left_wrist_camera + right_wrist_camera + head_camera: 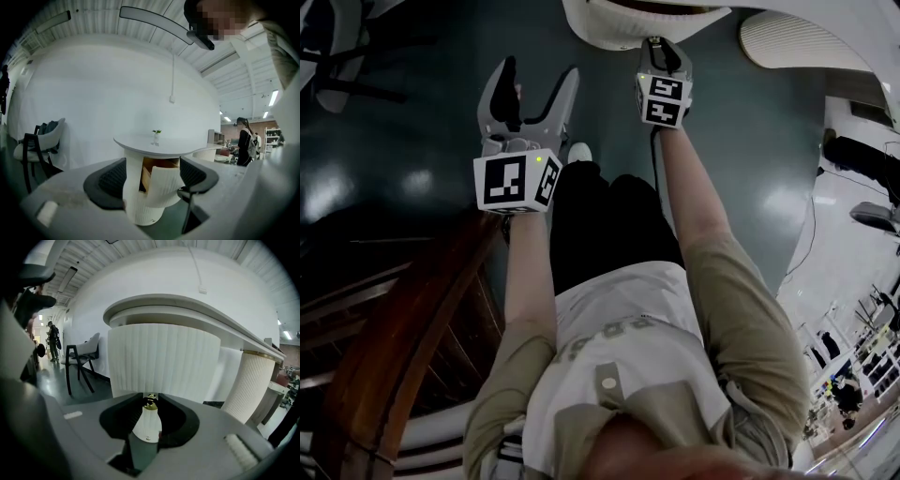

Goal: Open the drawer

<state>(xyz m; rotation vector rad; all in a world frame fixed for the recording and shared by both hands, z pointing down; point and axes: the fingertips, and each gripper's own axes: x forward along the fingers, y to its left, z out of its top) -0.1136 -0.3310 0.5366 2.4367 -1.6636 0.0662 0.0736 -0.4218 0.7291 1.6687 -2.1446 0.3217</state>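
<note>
Here the drawer (164,185) juts level toward the person (619,309), right gripper (151,398) nipping its knob (150,403), left gripper (153,176) agape.

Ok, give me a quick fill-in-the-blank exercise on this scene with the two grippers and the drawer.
1. The right gripper is closed on the drawer's small brass ____.
2. The left gripper is ____ and holds nothing.
3. On top of the round white table stands a small green ____.
4. In the left gripper view the drawer is pulled out, and its inside looks ____.

Missing words: knob; open; plant; wooden.
</note>
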